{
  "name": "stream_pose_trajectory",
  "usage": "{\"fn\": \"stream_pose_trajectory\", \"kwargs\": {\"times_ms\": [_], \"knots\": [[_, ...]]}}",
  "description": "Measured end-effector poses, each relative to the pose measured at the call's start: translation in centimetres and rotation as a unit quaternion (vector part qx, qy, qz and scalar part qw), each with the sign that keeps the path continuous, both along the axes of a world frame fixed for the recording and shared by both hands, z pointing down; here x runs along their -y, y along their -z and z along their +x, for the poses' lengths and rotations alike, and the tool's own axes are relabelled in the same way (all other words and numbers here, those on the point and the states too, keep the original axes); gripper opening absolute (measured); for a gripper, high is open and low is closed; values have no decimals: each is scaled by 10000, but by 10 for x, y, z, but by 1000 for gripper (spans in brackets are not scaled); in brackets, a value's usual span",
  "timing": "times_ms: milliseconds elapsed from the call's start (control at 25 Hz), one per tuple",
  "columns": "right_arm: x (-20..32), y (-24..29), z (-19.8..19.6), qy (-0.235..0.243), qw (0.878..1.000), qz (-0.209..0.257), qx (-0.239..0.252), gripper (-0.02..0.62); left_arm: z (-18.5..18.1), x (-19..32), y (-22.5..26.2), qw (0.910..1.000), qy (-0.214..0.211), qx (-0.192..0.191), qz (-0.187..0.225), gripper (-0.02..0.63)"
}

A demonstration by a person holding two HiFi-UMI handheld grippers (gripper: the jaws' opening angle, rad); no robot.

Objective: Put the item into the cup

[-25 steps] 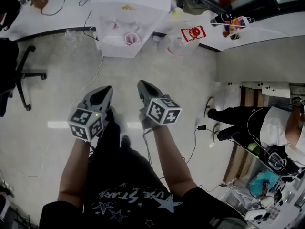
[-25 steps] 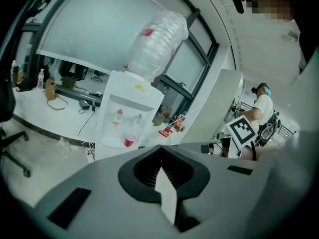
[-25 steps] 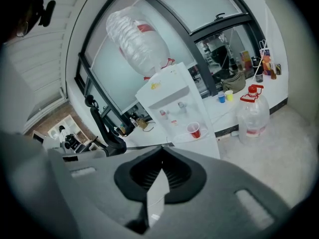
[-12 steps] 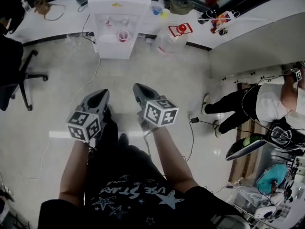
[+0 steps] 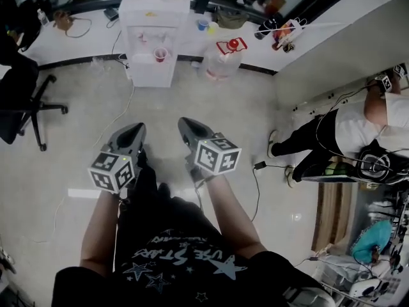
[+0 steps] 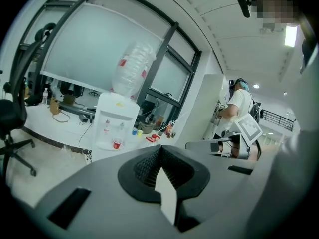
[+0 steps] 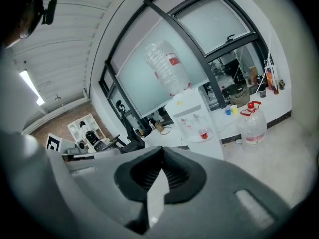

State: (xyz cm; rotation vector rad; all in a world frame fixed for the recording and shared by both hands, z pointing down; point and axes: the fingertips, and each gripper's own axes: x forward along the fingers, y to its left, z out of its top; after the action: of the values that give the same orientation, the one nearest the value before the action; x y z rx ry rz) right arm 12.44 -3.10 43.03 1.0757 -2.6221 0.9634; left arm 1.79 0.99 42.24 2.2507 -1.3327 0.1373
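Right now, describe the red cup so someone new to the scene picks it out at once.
Find the white water dispenser against the far counter. The red cup sits in its front recess. It is the only red one; the blue cup and yellow cup stand on the counter to the dispenser's right.

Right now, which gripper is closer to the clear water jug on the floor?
Right. The right gripper sits back from the water jug, slightly to its left; the left gripper is farther left, beside the right one.

Water dispenser [image 5: 155, 34] and red cup [image 5: 161, 55] now higher in head view; person [image 5: 358, 130] at right likewise
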Motion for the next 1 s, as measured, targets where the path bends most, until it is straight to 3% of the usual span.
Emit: {"fn": "stream_pose_trajectory", "kwargs": {"times_ms": [200, 680, 1000], "knots": [[-24, 30, 6, 88, 9996, 201, 196, 0, 9, -21, 18, 9999, 47, 46, 134, 6], [-53, 57, 15, 177, 9987, 470, 127, 0, 26, -47, 54, 9992, -77, 186, 338, 6], [-69, 61, 10, 101, 9989, 445, 108, 0, 17, -65, 74, 9982, -136, 198, 551, 6]]}}
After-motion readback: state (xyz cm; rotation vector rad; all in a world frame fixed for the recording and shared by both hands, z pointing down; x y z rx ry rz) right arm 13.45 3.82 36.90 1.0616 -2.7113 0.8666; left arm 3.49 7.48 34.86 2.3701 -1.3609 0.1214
